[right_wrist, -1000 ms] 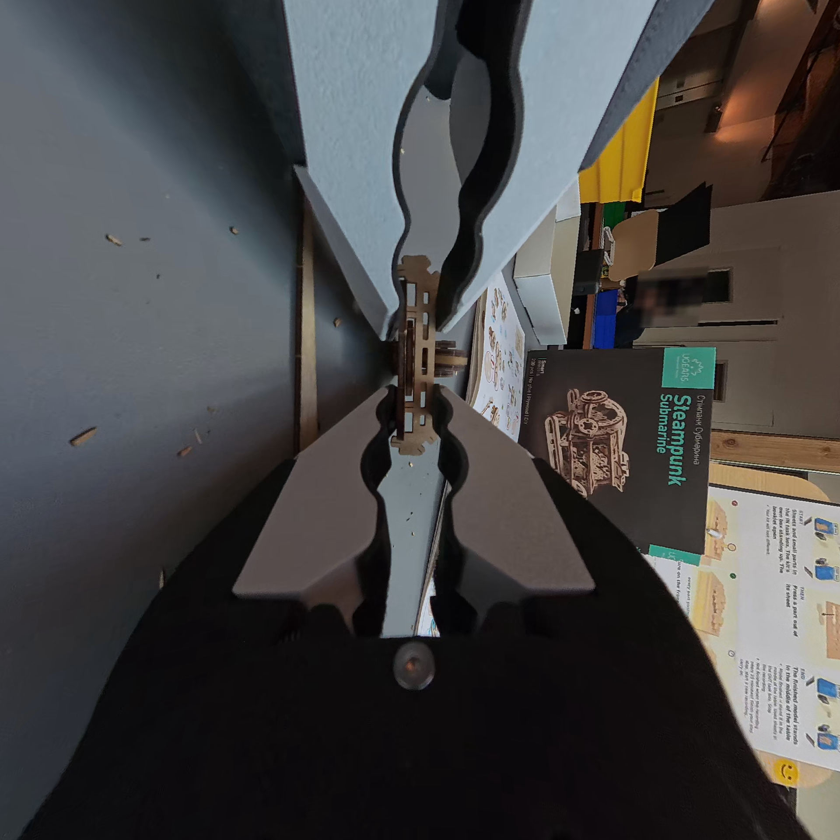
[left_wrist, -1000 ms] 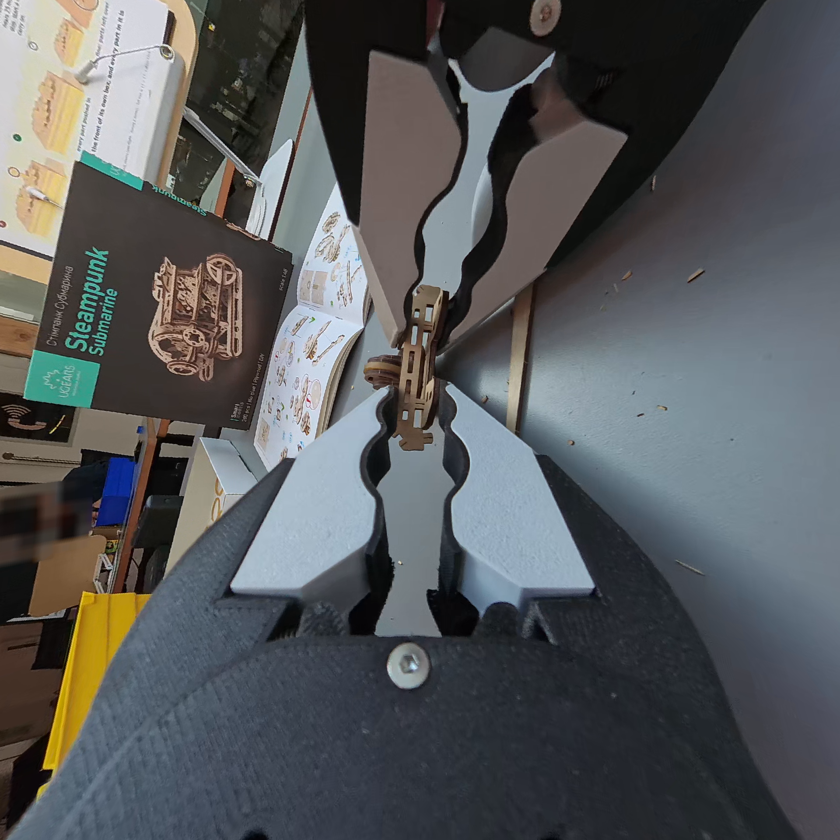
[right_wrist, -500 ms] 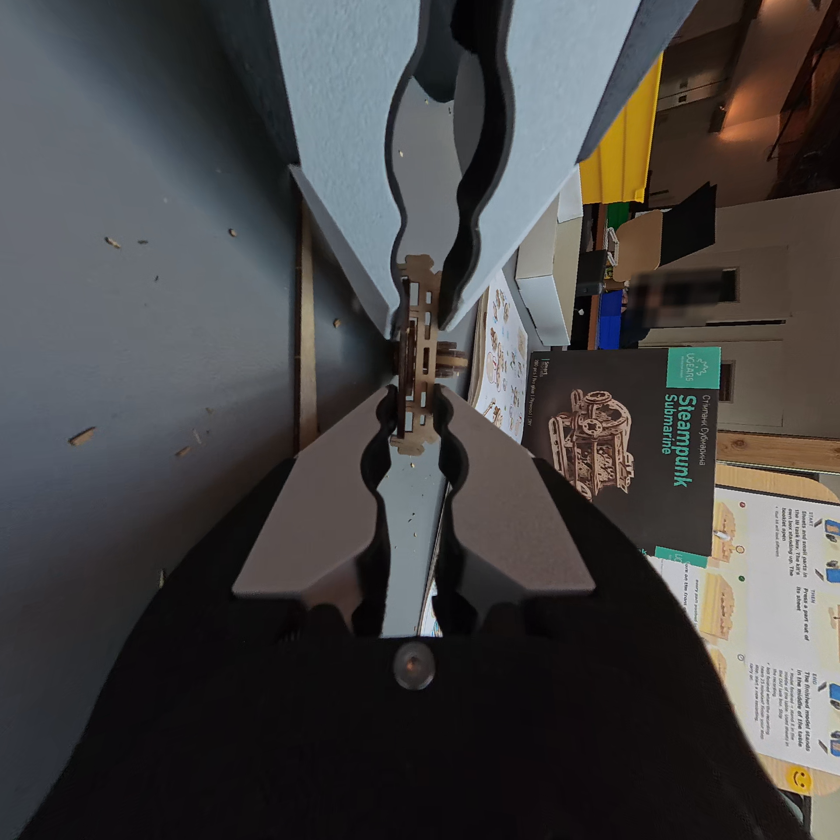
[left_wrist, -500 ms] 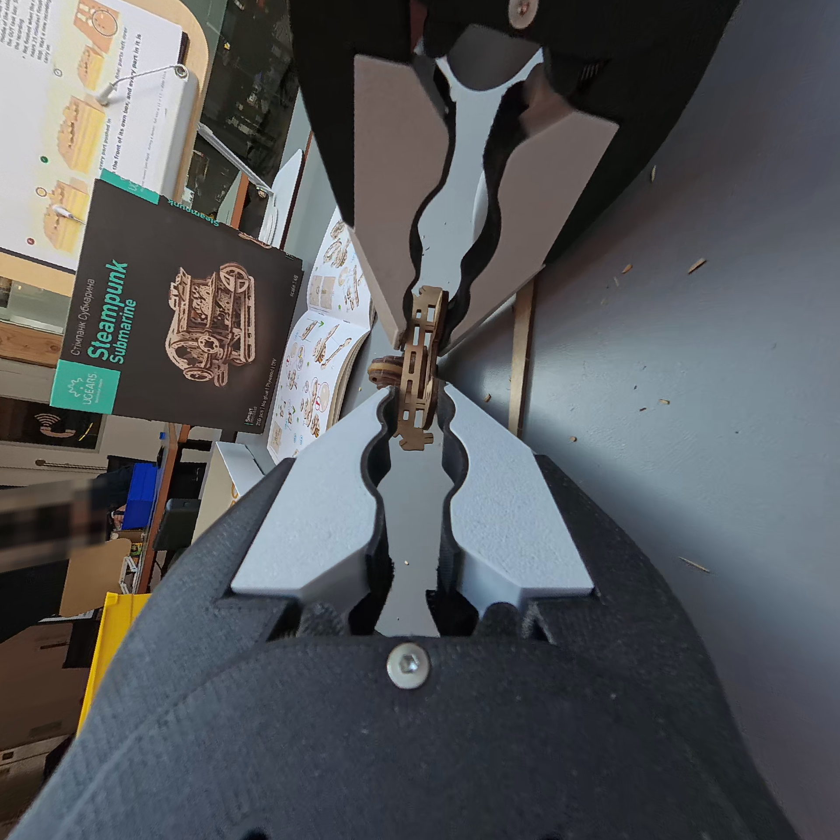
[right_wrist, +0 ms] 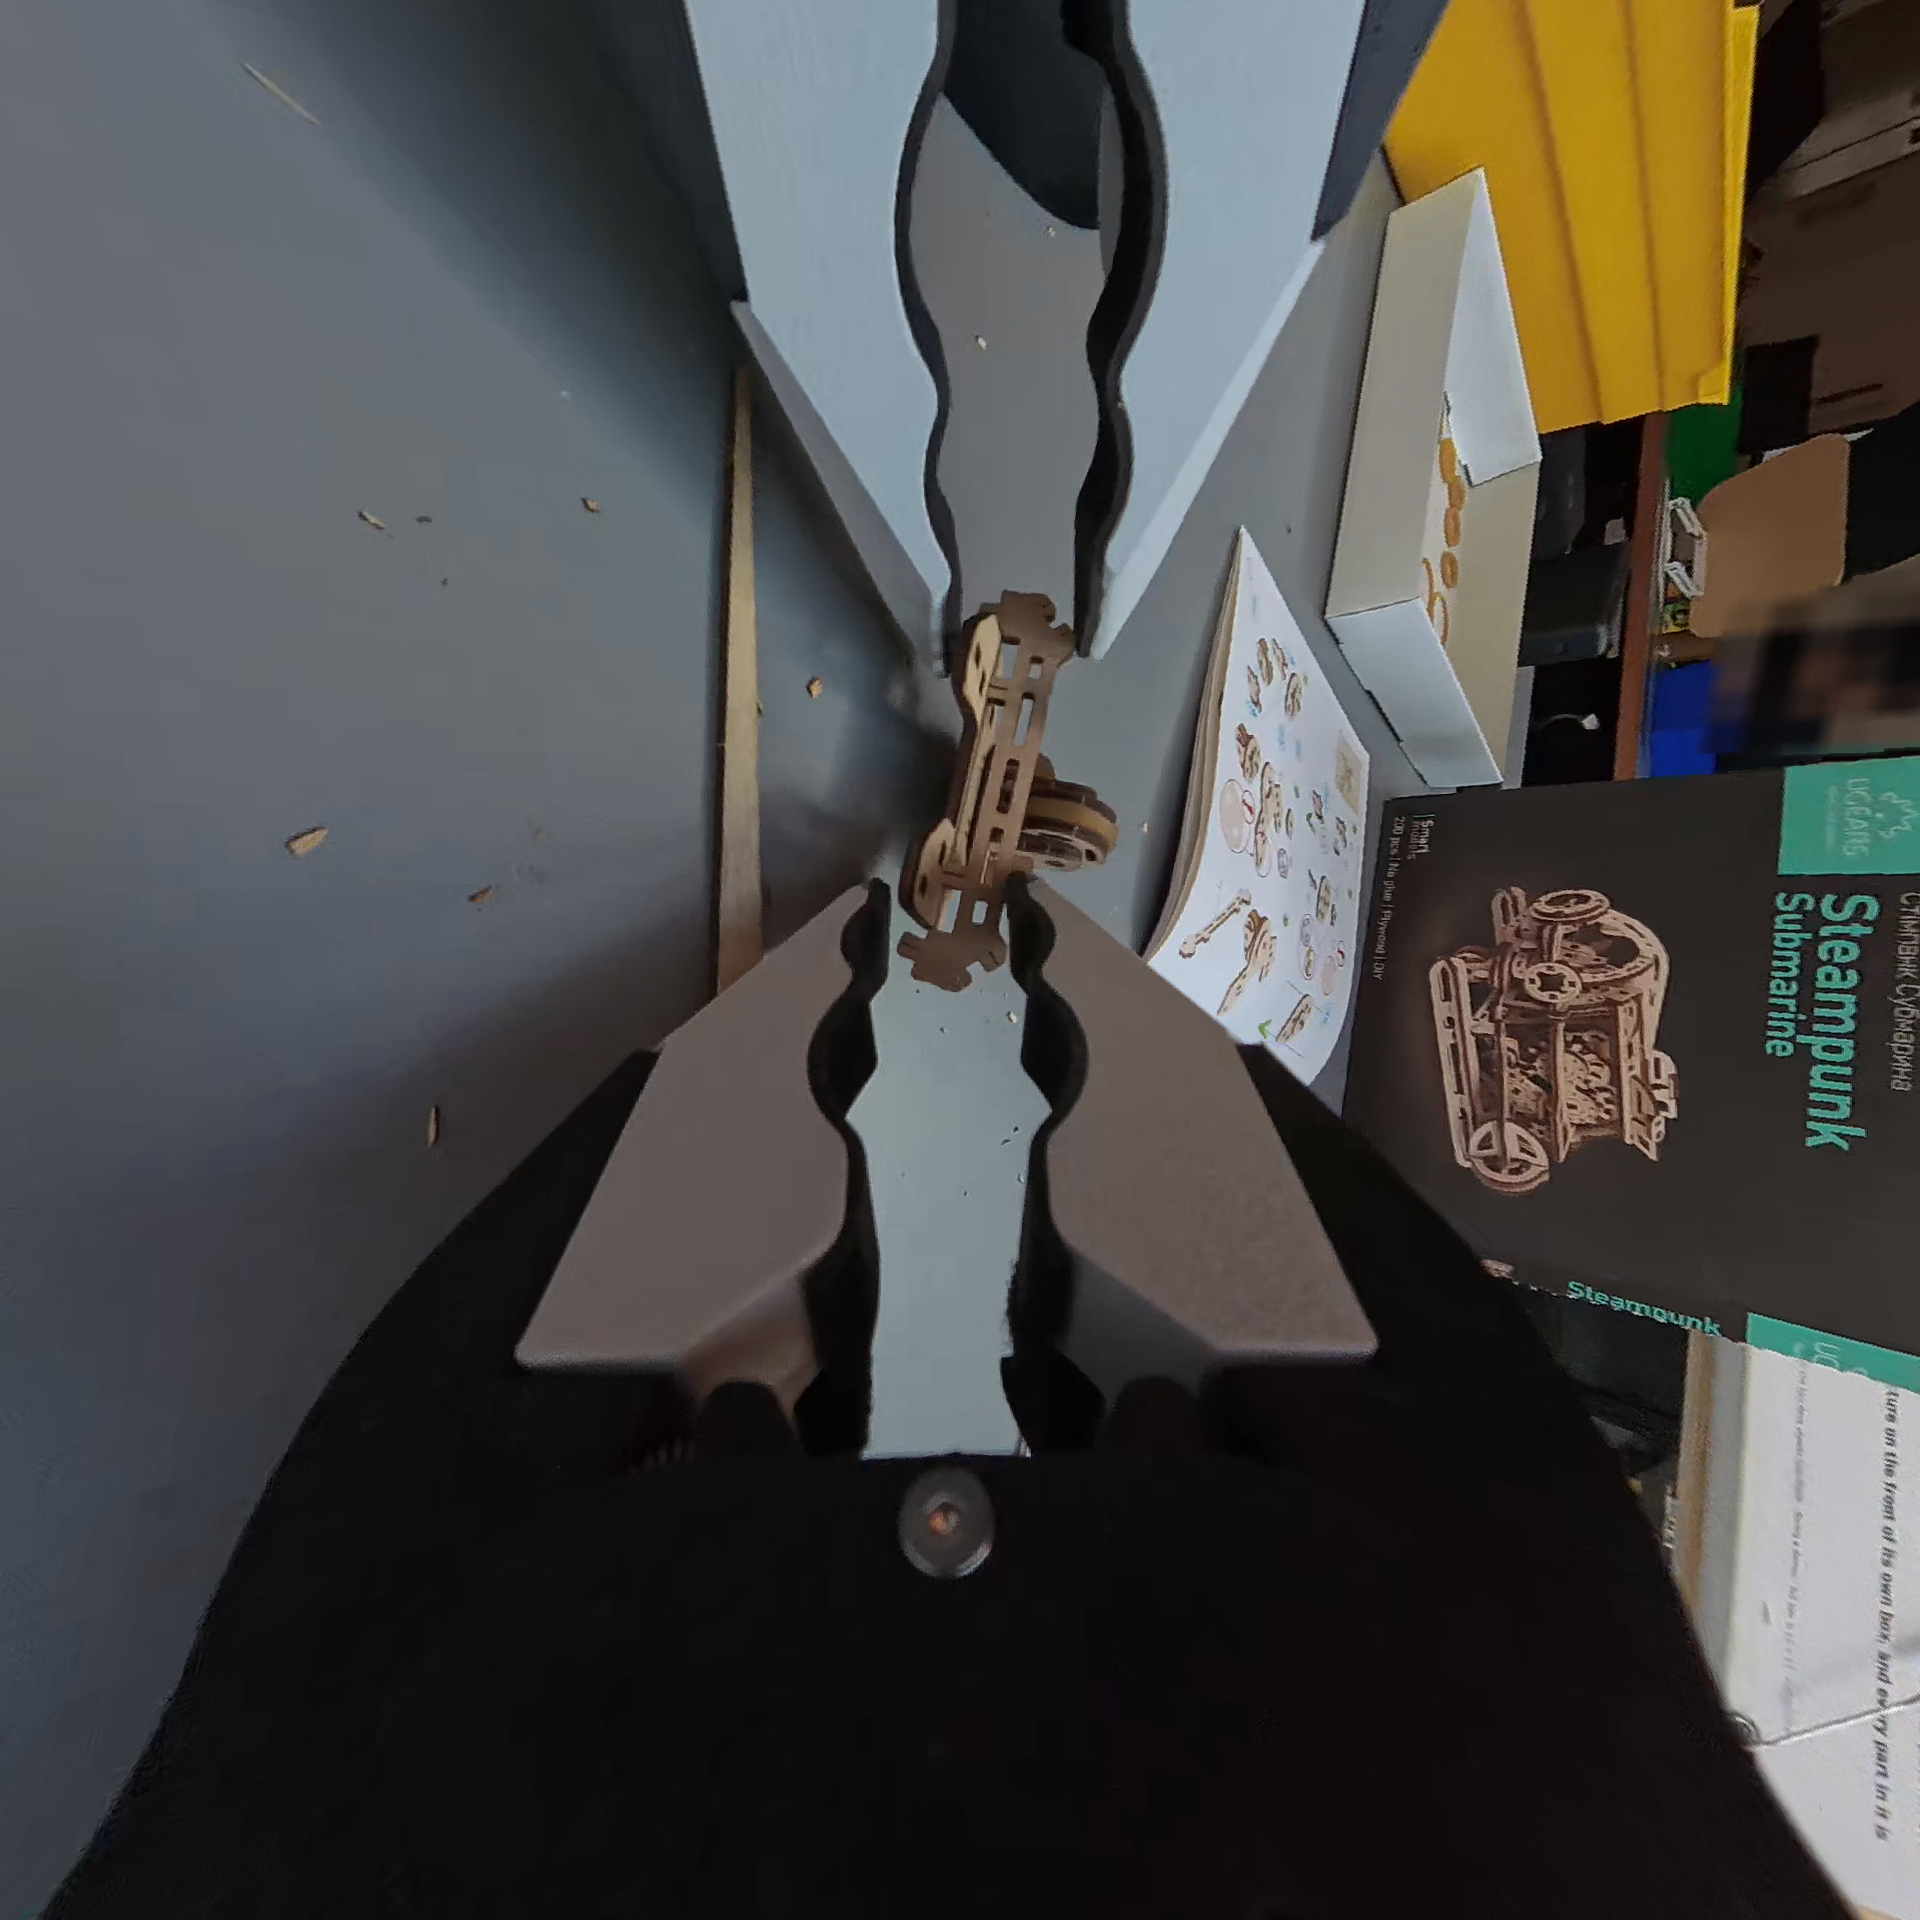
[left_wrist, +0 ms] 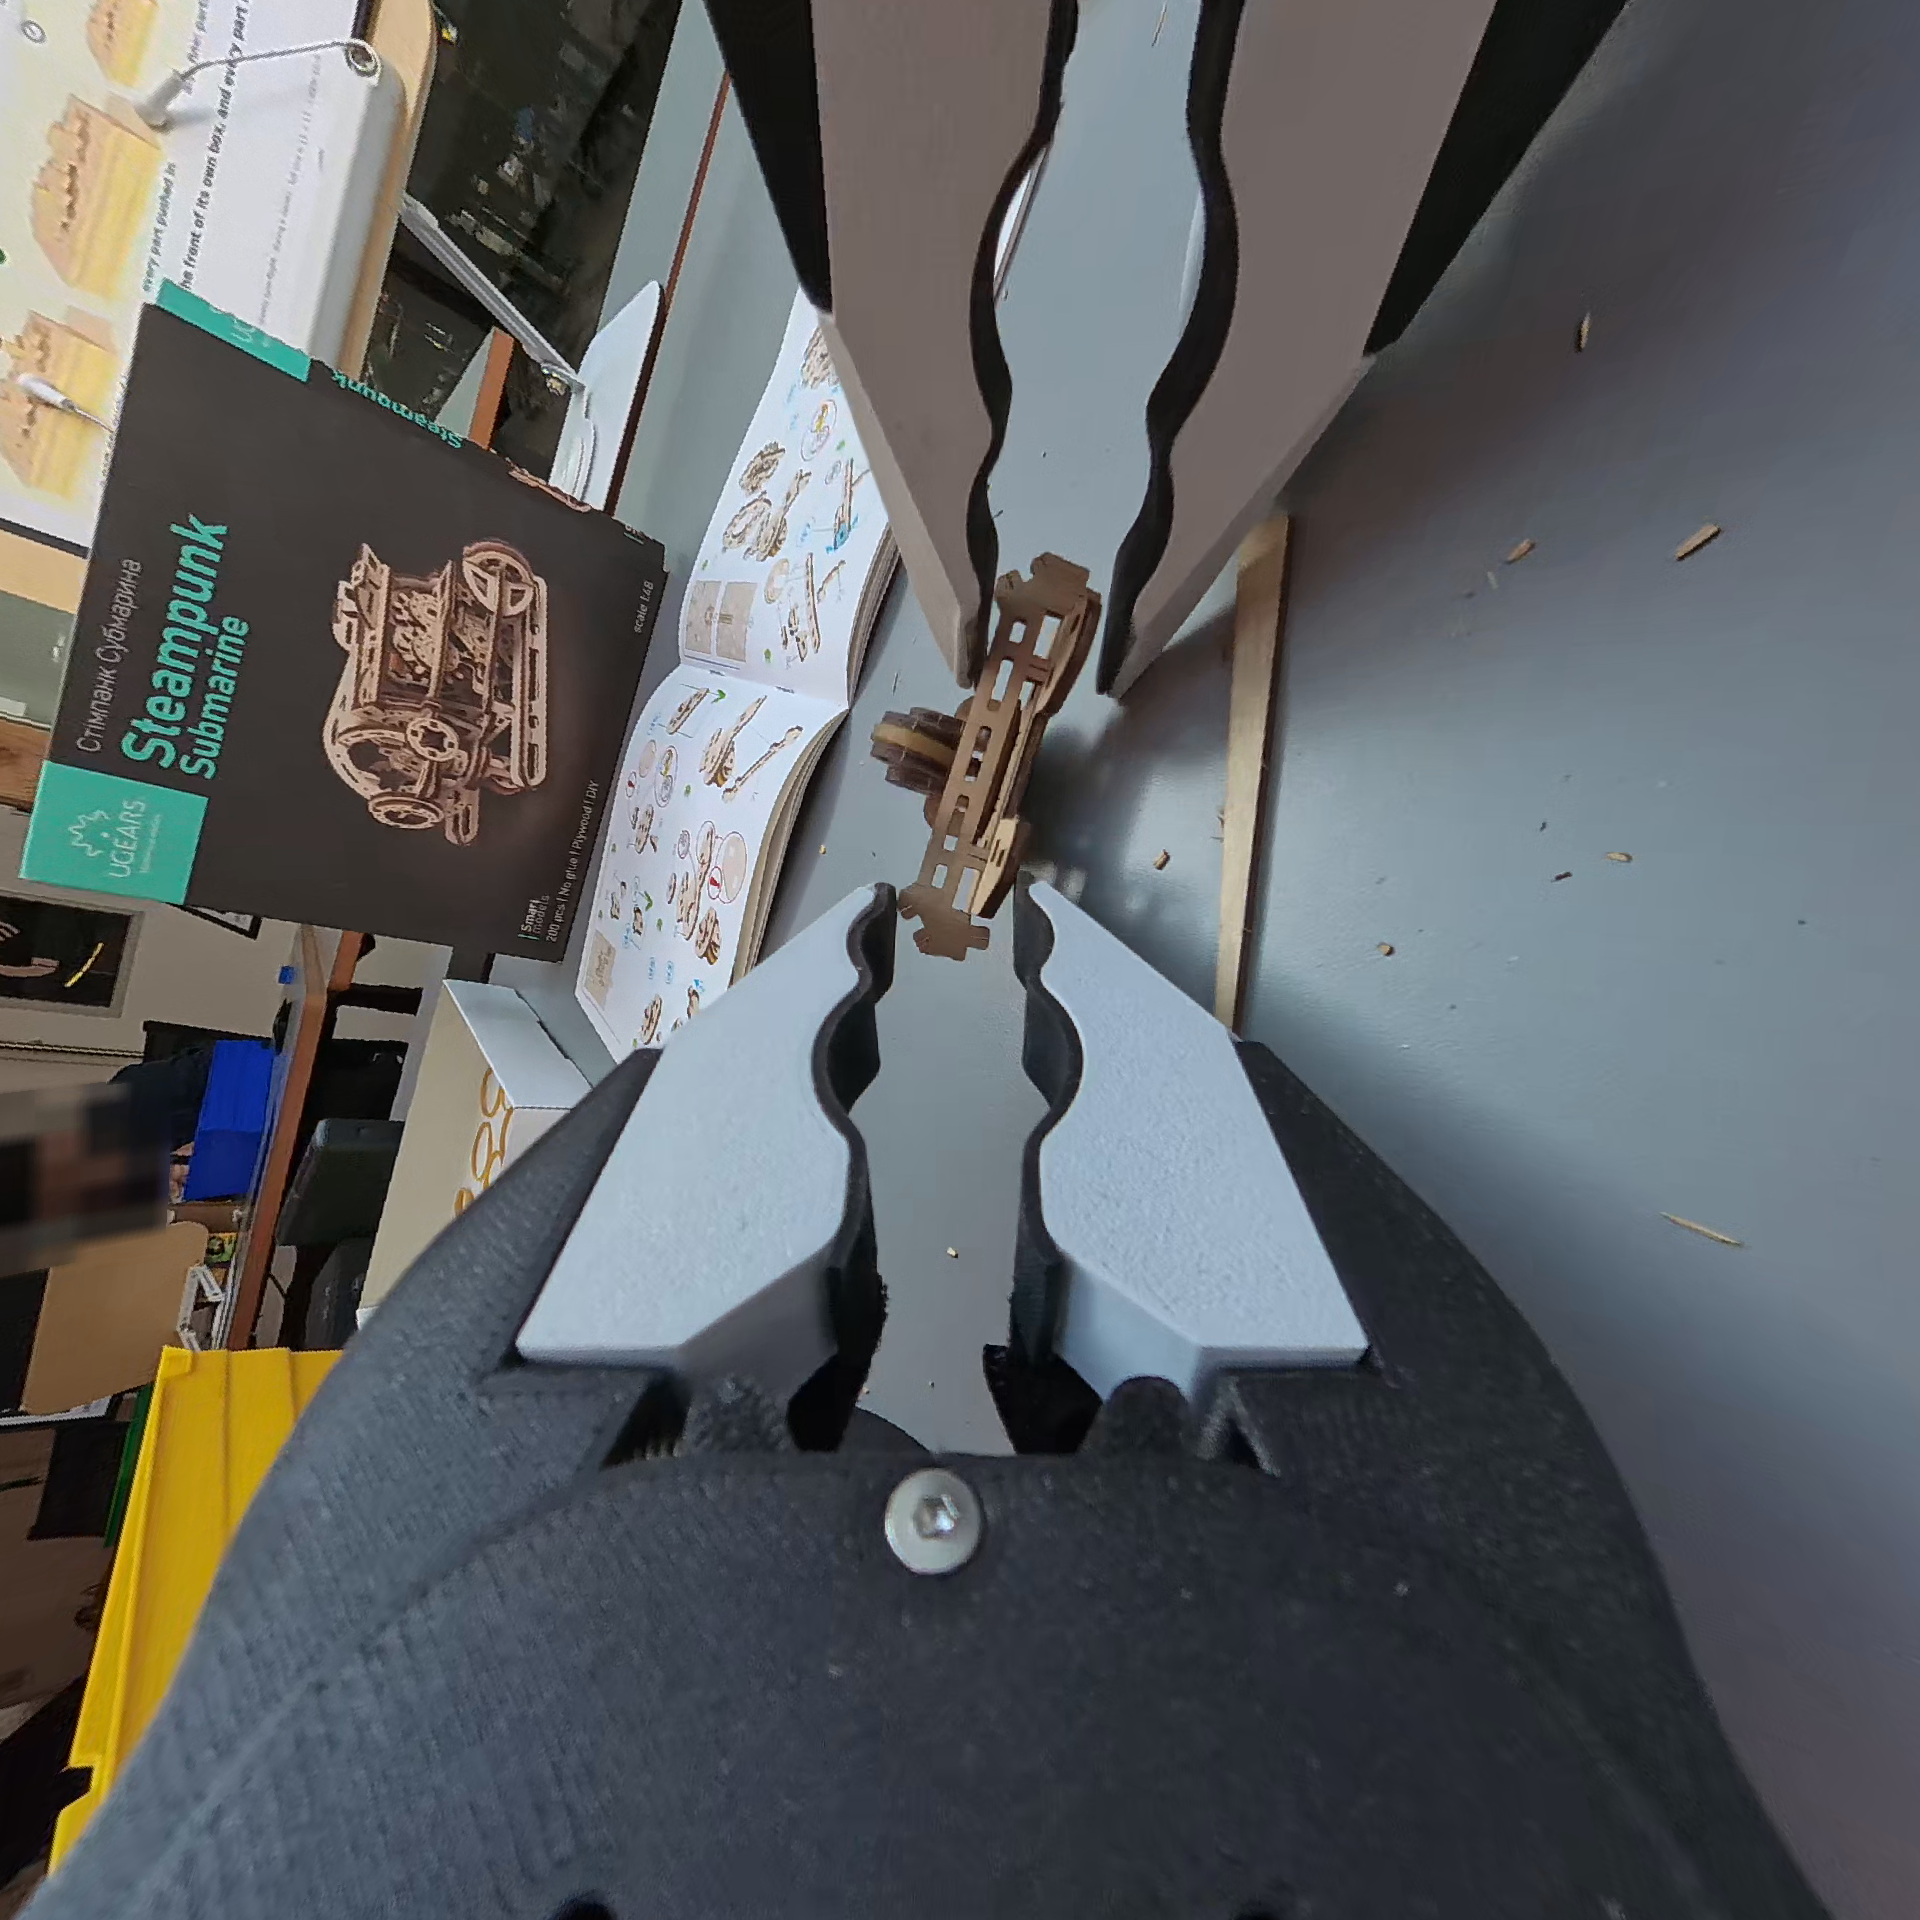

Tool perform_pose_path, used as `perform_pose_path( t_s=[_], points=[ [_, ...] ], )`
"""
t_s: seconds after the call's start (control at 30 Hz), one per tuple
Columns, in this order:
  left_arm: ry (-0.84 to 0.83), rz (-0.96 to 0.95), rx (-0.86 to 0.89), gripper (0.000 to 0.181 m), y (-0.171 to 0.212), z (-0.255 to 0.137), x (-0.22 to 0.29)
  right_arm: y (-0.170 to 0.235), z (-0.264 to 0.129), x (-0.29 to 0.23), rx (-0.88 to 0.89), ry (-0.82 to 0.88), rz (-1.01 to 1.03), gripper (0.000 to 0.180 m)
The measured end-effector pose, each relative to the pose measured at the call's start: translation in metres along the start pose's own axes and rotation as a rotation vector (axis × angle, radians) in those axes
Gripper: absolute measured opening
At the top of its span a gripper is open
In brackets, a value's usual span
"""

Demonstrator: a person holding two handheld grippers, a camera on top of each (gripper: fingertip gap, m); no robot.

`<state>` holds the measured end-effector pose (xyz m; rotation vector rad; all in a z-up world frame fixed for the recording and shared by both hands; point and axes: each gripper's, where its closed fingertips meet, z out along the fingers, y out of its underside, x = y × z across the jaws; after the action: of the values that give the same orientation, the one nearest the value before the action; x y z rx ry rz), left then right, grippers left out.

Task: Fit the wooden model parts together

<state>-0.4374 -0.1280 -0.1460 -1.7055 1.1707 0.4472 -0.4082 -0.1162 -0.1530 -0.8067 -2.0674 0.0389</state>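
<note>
Left wrist view: the left gripper, with pale blue-grey fingers lined in black wavy padding, stands released, a clear gap between its tips. The small brown laser-cut wooden model part, a slotted flat strip with a stack of round discs on one side, hangs tilted between the two grippers. Its lower end lies in the gap between the left tips without being clamped. Opposite, the right gripper, with grey-brown fingers, is likewise spread. The upper end of the part sits between its tips, close against one finger. Whether the part rests on anything cannot be told.

Right wrist view: the right gripper is parted around the near end of the part, one tip just touching it. The far end lies between the opened tips of the left gripper.

Surroundings: a dark grey worktop strewn with small wood chips; a thin pale wooden strip lying on it; an open white illustrated instruction booklet; a black model-kit box propped beside the booklet; a white cardboard box; a yellow plastic bin beyond the edge.
</note>
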Motion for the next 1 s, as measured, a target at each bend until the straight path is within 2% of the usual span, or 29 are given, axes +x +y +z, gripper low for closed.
perform_pose_path(
  t_s=[0.13, 0.3, 0.43, 0.6, 0.77, 1.0],
  points=[
    [0.011, 0.066, -0.038, 0.022, 0.005, 0.002, 0.006, -0.005, -0.008, -0.007, 0.083, -0.146, 0.166, 0.03],
    [0.016, 0.059, -0.053, 0.022, 0.01, 0.001, 0.003, -0.011, -0.023, 0.007, 0.229, -0.281, 0.45, 0.029],
    [0.0, 0.063, -0.037, 0.024, 0.009, -0.002, -0.001, -0.005, -0.021, 0.012, 0.249, -0.363, 0.63, 0.025],
    [-0.007, 0.087, -0.049, 0.023, 0.009, -0.002, -0.001, -0.003, -0.016, 0.007, 0.229, -0.429, 0.733, 0.02],
    [-0.012, 0.097, -0.024, 0.022, 0.002, -0.002, -0.002, -0.003, -0.017, -0.005, 0.207, -0.471, 0.706, 0.02],
    [-0.01, 0.115, -0.011, 0.02, -0.008, 0.003, -0.007, 0.004, -0.009, -0.012, 0.182, -0.524, 0.773, 0.015]
  ],
)
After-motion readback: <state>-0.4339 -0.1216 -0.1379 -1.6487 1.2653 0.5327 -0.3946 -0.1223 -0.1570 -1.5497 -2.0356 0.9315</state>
